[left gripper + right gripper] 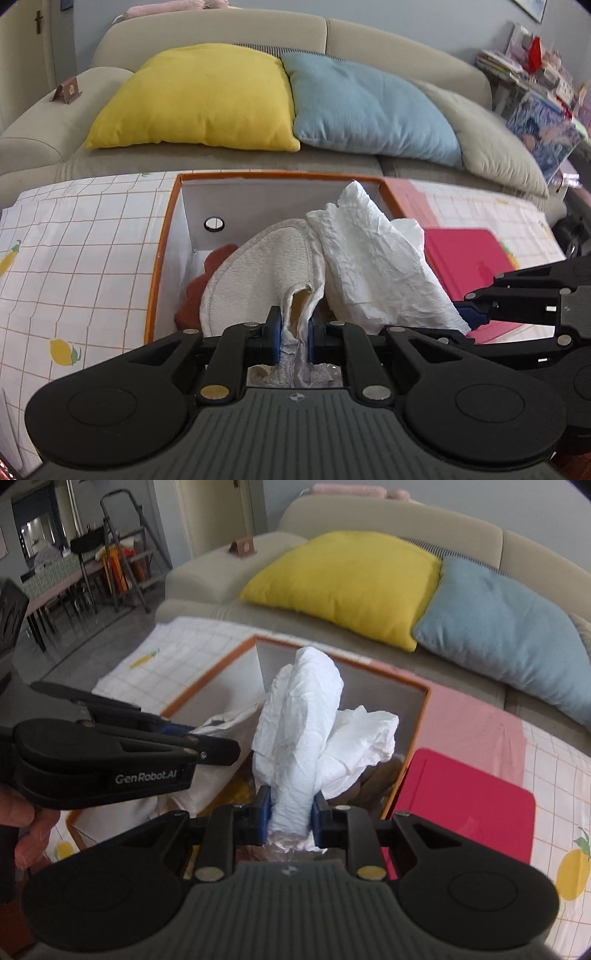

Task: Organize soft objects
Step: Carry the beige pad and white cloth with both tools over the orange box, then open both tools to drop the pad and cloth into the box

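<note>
**Spotter:** What's on the left side?

**Me:** My left claw is clenched on the near edge of a cream terry cloth, which drapes down into the orange-rimmed box on the checked surface. A rust-brown cloth lies in the box at its left. The terry is limp and light; I judge a pinch on its stitched hem holds best, since the plush middle would bunch and slip.

**Spotter:** And to the right?

**Me:** My right claw grips a crumpled white sheet by its gathered near end, held up over the box. It looks thin, papery, easily torn, so I'd keep the grip on the bunched part. Right of the box lies a red lid.
</note>
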`<state>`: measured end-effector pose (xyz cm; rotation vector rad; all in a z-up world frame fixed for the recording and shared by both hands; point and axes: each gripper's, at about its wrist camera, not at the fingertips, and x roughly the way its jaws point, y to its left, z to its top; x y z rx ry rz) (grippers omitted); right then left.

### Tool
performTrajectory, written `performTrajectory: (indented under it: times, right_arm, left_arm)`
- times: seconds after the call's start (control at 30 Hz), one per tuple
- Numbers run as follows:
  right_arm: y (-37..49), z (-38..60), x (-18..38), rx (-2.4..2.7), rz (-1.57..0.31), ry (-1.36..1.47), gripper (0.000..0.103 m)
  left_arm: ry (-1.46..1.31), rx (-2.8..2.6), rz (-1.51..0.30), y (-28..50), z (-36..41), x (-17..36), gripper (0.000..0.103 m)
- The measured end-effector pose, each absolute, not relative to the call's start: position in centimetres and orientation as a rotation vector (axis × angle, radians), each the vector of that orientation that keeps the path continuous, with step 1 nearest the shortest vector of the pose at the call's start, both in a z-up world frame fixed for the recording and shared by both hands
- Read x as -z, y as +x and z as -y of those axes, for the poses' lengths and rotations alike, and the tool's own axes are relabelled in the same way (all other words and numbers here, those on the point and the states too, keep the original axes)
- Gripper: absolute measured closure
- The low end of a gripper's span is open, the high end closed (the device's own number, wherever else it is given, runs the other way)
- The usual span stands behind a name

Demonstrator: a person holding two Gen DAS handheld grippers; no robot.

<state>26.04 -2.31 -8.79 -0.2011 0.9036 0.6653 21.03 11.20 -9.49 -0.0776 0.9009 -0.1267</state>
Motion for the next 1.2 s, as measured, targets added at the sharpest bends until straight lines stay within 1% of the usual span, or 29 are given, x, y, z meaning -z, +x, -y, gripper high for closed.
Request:
performTrajectory:
  times: [0.17, 0.27, 0.33, 0.37, 0.4, 0.43, 0.5, 0.53, 0.57, 0.6, 0.67, 0.7, 0.77, 0.83, 0.87, 0.9, 0.93, 1.1, 1.2]
  right_arm:
    - [26.5, 1.6, 10.8, -0.686, -0.953, -0.238, 0.083]
    - [26.7, 1.6, 11.5, -0.69, -0.975, -0.251, 0.083]
    - [26.7, 1.8, 11.6, -0.687, -0.979, -0.253, 0.082]
    - [26.7, 1.8, 11.6, -0.684, -0.98, -0.252, 0.081]
    - [26.7, 1.9, 11.5, -0.679, -0.977, -0.25, 0.077]
    - [26.7, 2.0, 11.4, -0.674, -0.974, -0.249, 0.075]
    - [26.3, 2.3, 11.0, -0.663, -0.964, -0.257, 0.071]
    - [26.1, 2.4, 10.7, -0.664, -0.958, -0.262, 0.069]
    - [26.0, 2.5, 10.3, -0.668, -0.948, -0.267, 0.062]
    - [25.7, 2.7, 9.9, -0.669, -0.934, -0.275, 0.059]
    - [25.1, 3.0, 8.8, -0.66, -0.903, -0.294, 0.057]
    - [24.8, 3.3, 8.2, -0.649, -0.884, -0.301, 0.052]
    - [24.2, 4.0, 6.8, -0.632, -0.85, -0.3, 0.046]
    - [23.5, 4.9, 5.5, -0.612, -0.824, -0.287, 0.045]
    - [23.0, 5.5, 4.8, -0.599, -0.807, -0.278, 0.043]
    - [22.5, 6.1, 4.0, -0.585, -0.788, -0.267, 0.036]
    - [21.7, 6.8, 3.2, -0.573, -0.765, -0.252, 0.034]
    - [18.5, 10.0, -0.1, -0.51, -0.682, -0.195, 0.033]
    - [16.5, 12.2, -1.7, -0.465, -0.635, -0.154, 0.033]
  left_arm:
    - [-0.088, 0.149, -0.96, 22.0, -10.9, 10.9, 0.088]
    - [-0.094, 0.16, -0.99, 22.4, -10.9, 11.3, 0.083]
    - [-0.094, 0.158, -0.997, 22.4, -10.9, 11.5, 0.075]
    - [-0.095, 0.155, -0.994, 22.3, -10.9, 11.3, 0.064]
    - [-0.095, 0.142, -0.992, 22.2, -11.0, 11.2, 0.055]
    - [-0.09, 0.124, -0.989, 22.1, -11.0, 11.0, 0.051]
    - [-0.082, 0.104, -0.977, 21.7, -11.2, 10.4, 0.034]
    - [-0.087, 0.104, -0.971, 21.6, -11.3, 10.1, 0.031]
    - [-0.095, 0.105, -0.964, 21.3, -11.4, 9.6, 0.026]
    - [-0.101, 0.101, -0.956, 21.1, -11.5, 9.1, 0.024]
    - [-0.11, 0.092, -0.933, 20.5, -11.5, 7.9, 0.023]
    - [-0.118, 0.089, -0.913, 20.1, -11.4, 7.1, 0.021]
    - [-0.135, 0.089, -0.865, 19.1, -11.3, 5.5, 0.017]
    - [-0.148, 0.099, -0.813, 18.3, -10.7, 4.0, 0.016]
    - [-0.151, 0.104, -0.789, 17.7, -10.4, 3.3, 0.015]
    - [-0.152, 0.107, -0.76, 17.2, -10.1, 2.5, 0.015]
    - [-0.152, 0.105, -0.731, 16.6, -9.7, 1.8, 0.015]
    - [-0.063, 0.078, -0.512, 13.0, -6.8, -1.4, 0.011]
    - [-0.011, 0.068, -0.414, 11.0, -4.7, -2.7, 0.006]
